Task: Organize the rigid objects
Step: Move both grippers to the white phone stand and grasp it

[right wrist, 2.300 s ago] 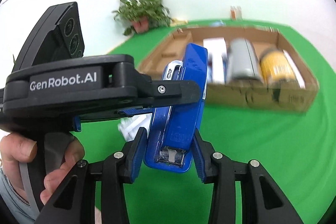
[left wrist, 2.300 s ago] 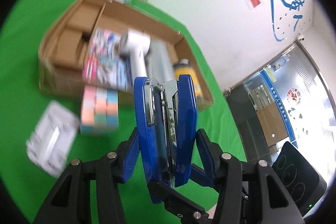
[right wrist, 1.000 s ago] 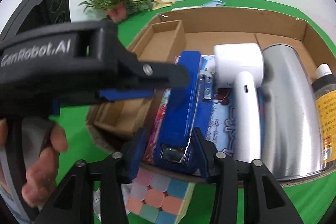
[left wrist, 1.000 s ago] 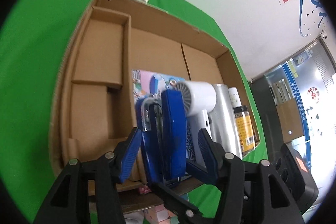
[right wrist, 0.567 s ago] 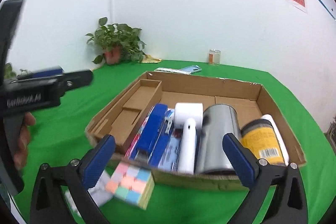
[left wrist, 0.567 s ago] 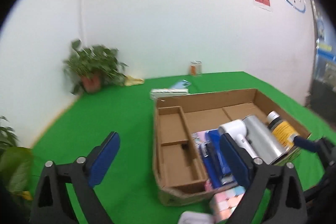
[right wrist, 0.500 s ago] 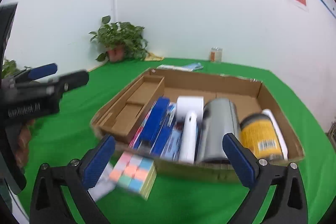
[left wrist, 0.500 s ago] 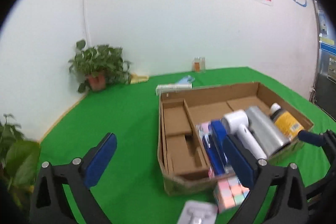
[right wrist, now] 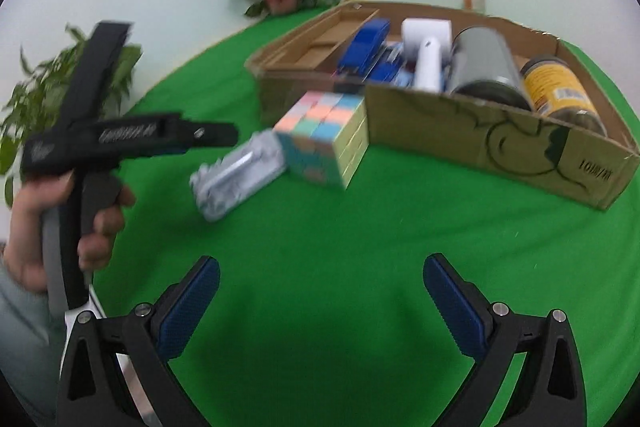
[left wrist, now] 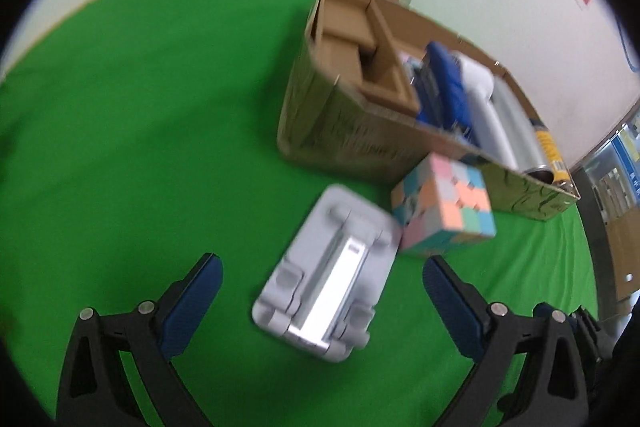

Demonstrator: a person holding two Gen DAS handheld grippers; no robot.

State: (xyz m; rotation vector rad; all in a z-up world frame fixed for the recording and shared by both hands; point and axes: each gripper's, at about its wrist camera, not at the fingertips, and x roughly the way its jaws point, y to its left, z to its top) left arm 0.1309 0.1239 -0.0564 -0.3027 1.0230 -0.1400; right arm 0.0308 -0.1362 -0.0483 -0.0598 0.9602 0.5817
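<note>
A: Left claw (left wrist: 322, 277)?
B: Spread wide, jaws just opened, nothing gripped; the grey stand (left wrist: 326, 279) lies on the desk (left wrist: 140, 131) beneath it.
A: Right claw (right wrist: 321, 279)?
B: Also just opened, empty. The pastel cube (right wrist: 325, 137) touches the stand, beside the cardboard box (right wrist: 492, 139) holding the blue stapler (right wrist: 366, 49).

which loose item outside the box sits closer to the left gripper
The grey folding stand, lying just ahead of the open left gripper; the pastel cube sits farther, against the cardboard box.
</note>
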